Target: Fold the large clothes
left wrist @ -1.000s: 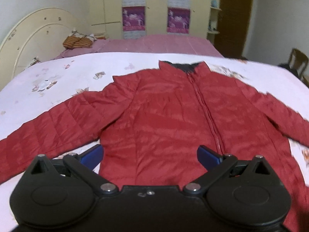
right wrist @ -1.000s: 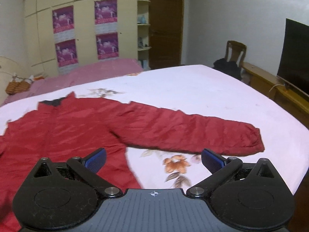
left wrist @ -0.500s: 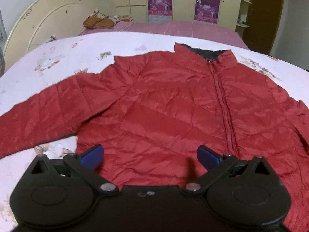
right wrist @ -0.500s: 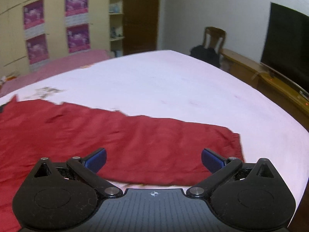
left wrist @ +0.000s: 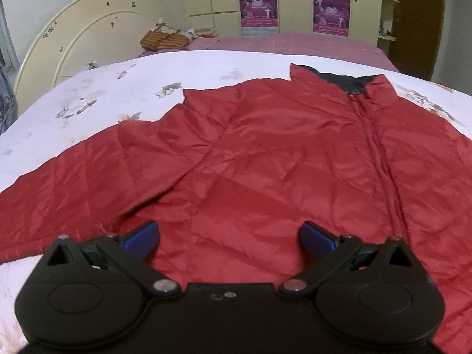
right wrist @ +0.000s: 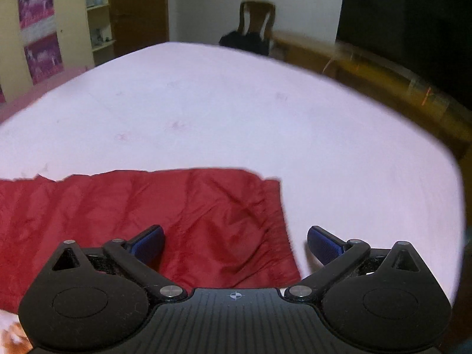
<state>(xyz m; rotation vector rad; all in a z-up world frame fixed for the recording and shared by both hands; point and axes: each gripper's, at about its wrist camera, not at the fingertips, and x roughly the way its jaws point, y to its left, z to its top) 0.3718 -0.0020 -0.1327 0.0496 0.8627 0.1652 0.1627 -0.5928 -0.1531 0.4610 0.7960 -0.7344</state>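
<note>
The bed (left wrist: 206, 67), under a pale sheet with a faded flower print, fills both views and carries the red quilted jacket (left wrist: 280, 153), which lies flat and front-up on it. The jacket's body runs lengthwise away from the left wrist camera, with the zip (left wrist: 380, 159) closed and leading up to the dark-lined collar (left wrist: 351, 81) at the far end, toward the pink bedding and the cupboard with purple posters (left wrist: 258, 7). Its sleeves stretch out sideways across the bed. One sleeve (left wrist: 67, 183) runs off to the left in the left view; the other sleeve (right wrist: 141, 215) lies crosswise in the right view, ending in a gathered cuff (right wrist: 271, 224).

The left gripper (left wrist: 230, 237) has its blue-padded jaws spread wide over the lower chest of the jacket, holding nothing. The right gripper (right wrist: 235, 243) is equally wide open and empty, with the cuff lying between its fingers.

Compared with half a second ago, the left camera has drawn closer over the jacket's body, and the right one has swung toward the sleeve end, so the cuff now sits between the jaws rather than off to the right.

Behind the bed stand a cream headboard (left wrist: 88, 26) and a wooden chair (right wrist: 256, 20).
</note>
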